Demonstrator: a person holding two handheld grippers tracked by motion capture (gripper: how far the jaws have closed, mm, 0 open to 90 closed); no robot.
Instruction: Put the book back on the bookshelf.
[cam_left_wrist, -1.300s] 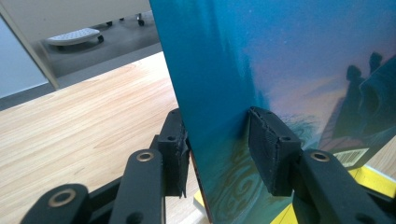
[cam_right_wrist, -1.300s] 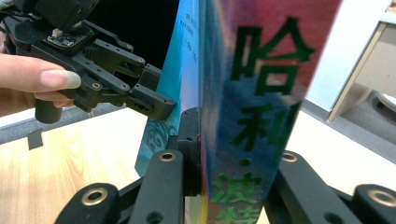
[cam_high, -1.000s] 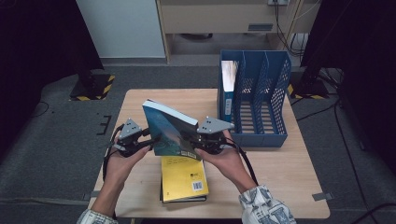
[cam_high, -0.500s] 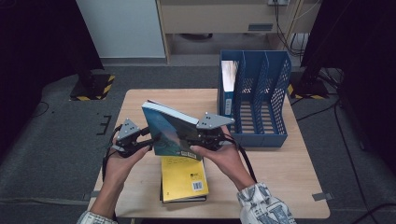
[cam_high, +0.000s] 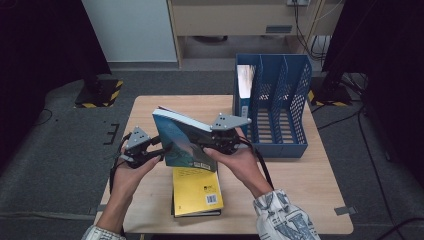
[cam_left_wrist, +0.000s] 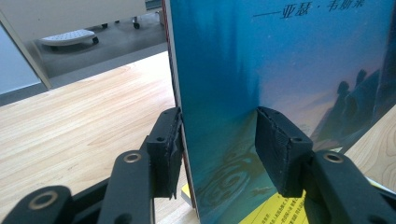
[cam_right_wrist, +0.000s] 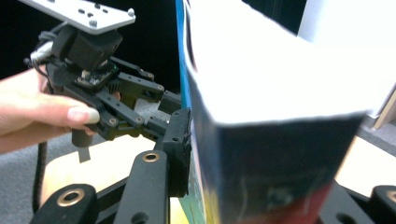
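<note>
A teal book (cam_high: 182, 140) hangs tilted above the table, its cover toward me. My left gripper (cam_high: 159, 154) is shut on the book's left lower edge. In the left gripper view one pad lies against the back and the other on the cover (cam_left_wrist: 280, 70), at the left gripper (cam_left_wrist: 217, 149). My right gripper (cam_high: 207, 147) holds the book's right end. Its jaws have just been closing with the book (cam_right_wrist: 280, 116) between them, and its left pad (cam_right_wrist: 180, 149) lies on the cover. The right gripper (cam_right_wrist: 280, 186) has its far jaw partly hidden behind the book.
A yellow book (cam_high: 196, 187) lies flat on the wooden table (cam_high: 300, 185) under the raised one. A blue file rack (cam_high: 280, 107) stands at the back right with one book (cam_high: 243, 85) upright in its left slot. The left hand (cam_right_wrist: 42, 112) appears in the right gripper view.
</note>
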